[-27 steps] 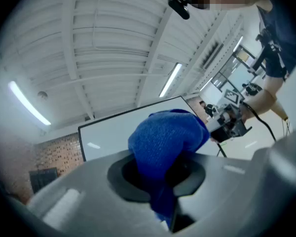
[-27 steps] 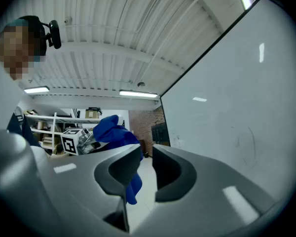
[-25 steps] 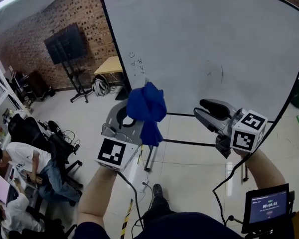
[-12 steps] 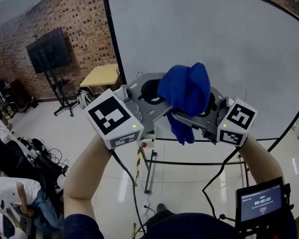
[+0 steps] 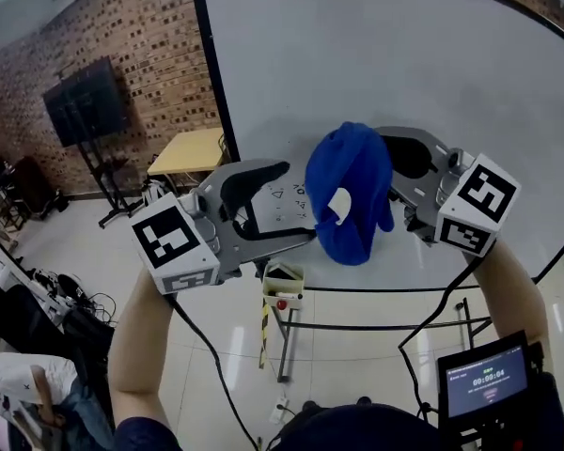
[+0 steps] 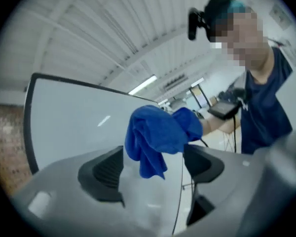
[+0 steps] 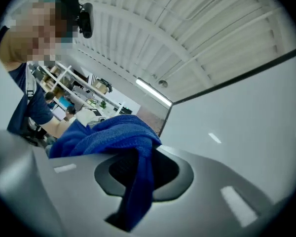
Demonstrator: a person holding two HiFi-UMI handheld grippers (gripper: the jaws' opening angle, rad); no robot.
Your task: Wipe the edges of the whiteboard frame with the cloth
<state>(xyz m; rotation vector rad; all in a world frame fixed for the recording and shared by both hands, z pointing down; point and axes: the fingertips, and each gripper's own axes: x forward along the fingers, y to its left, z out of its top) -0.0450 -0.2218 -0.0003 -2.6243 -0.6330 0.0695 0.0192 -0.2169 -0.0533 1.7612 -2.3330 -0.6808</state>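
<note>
A blue cloth (image 5: 350, 195) hangs bunched in front of the whiteboard (image 5: 404, 54), whose black frame (image 5: 216, 83) runs up its left side. My right gripper (image 5: 381, 181) has just been closing and is shut on the cloth. In the right gripper view the cloth (image 7: 123, 137) drapes over the pad and down between the jaws. My left gripper (image 5: 296, 203) has just been opening. Its jaws stand open just left of the cloth with nothing between them. In the left gripper view the cloth (image 6: 158, 135) hangs beyond the open left gripper (image 6: 153, 169).
A whiteboard stand (image 5: 282, 336) with a small box with a red button (image 5: 282, 289) is below. A TV on a stand (image 5: 85, 101) and a yellow table (image 5: 188, 148) are at the left by the brick wall. A screen device (image 5: 484, 383) is at lower right.
The left gripper carried the cloth up to the right gripper, then let go and drew back left. The right gripper closed on the cloth and now holds it alone.
</note>
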